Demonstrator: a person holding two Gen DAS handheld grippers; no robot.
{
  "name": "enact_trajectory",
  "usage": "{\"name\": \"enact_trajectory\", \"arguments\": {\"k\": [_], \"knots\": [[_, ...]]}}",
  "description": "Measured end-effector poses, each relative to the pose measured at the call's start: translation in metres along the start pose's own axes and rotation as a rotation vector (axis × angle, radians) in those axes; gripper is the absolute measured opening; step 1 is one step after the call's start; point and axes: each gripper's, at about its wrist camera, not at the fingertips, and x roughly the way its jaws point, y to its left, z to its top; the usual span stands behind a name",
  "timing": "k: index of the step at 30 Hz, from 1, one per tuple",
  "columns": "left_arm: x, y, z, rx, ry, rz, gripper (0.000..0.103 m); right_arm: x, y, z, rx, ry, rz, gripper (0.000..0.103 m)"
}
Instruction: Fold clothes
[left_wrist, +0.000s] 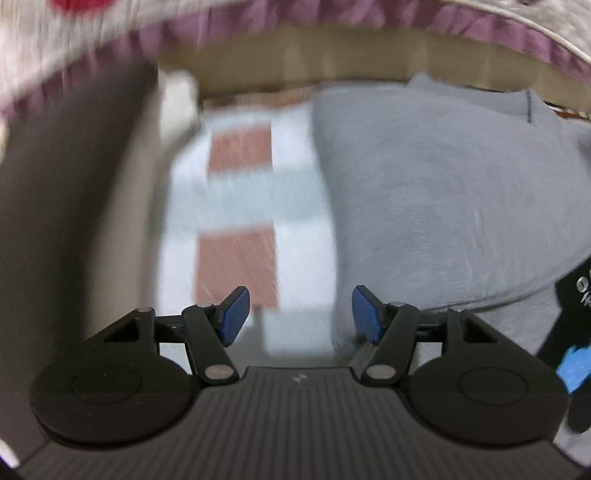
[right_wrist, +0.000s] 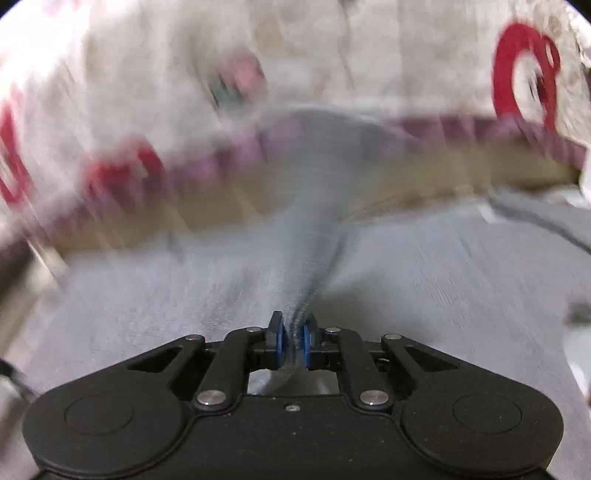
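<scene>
The grey garment (right_wrist: 424, 266) lies spread on the floor beside the bed (right_wrist: 332, 70), a bunched ridge of it pinched between the closed right tongs (right_wrist: 293, 341) and running straight ahead, while the left tongs (left_wrist: 300, 317) hang wide open, empty, just left of its edge.
</scene>
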Motion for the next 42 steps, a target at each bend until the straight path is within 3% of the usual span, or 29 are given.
{"name": "enact_trajectory", "arguments": {"k": [1,5,10,14,16,18,21,23,25,27,28,30,33,35,40,42], "knots": [[0.002,0.002,-0.001,-0.014,0.013,-0.007,0.061,0.005,-0.008,-0.006,0.022,0.044,-0.012,0.017],[0.001,0.000,0.000,0.033,-0.015,0.002,0.063,0.004,-0.032,-0.009,0.168,0.032,0.046,0.019],[0.002,0.006,0.003,-0.032,-0.037,-0.080,0.065,0.009,-0.021,-0.006,0.156,0.030,0.034,0.020],[0.012,0.003,0.002,-0.059,-0.056,-0.133,0.074,0.010,-0.018,-0.006,0.142,0.031,0.032,0.021],[0.020,0.001,0.003,-0.062,-0.041,-0.139,0.064,0.012,-0.014,-0.006,0.131,0.033,0.030,0.022],[0.024,-0.001,0.009,-0.054,-0.034,-0.200,0.015,0.013,-0.012,-0.009,0.122,0.018,0.026,0.024],[0.019,-0.012,0.018,0.025,-0.059,-0.162,0.004,0.012,-0.005,-0.017,0.067,-0.013,0.009,0.027],[0.013,-0.017,0.020,0.064,-0.075,-0.109,0.003,0.012,0.000,-0.014,0.033,-0.013,0.007,0.030],[0.005,-0.010,0.022,0.069,-0.097,-0.033,0.000,0.013,0.006,-0.006,0.002,-0.010,0.016,0.016],[-0.002,-0.003,0.023,0.071,-0.119,0.047,0.000,0.005,0.015,0.005,-0.082,-0.091,0.028,0.014],[-0.003,0.002,0.023,0.048,-0.111,0.044,0.000,0.003,0.013,0.008,-0.086,-0.089,0.036,0.014],[-0.002,0.010,0.021,-0.021,-0.077,-0.002,0.000,0.000,0.010,0.015,-0.095,-0.084,0.051,0.017],[0.000,0.023,0.018,-0.123,-0.026,-0.070,0.003,0.011,-0.011,0.003,-0.069,0.002,-0.085,0.037],[0.001,0.032,0.017,-0.192,0.009,-0.116,0.003,0.006,-0.030,-0.005,-0.007,0.013,-0.123,0.047],[-0.012,-0.012,0.020,-0.028,-0.072,-0.189,0.009,-0.024,-0.057,-0.011,-0.055,0.050,-0.234,0.051],[-0.020,-0.027,0.021,0.046,-0.112,-0.224,0.018,-0.036,-0.073,-0.016,-0.116,0.087,-0.263,0.051]]}}
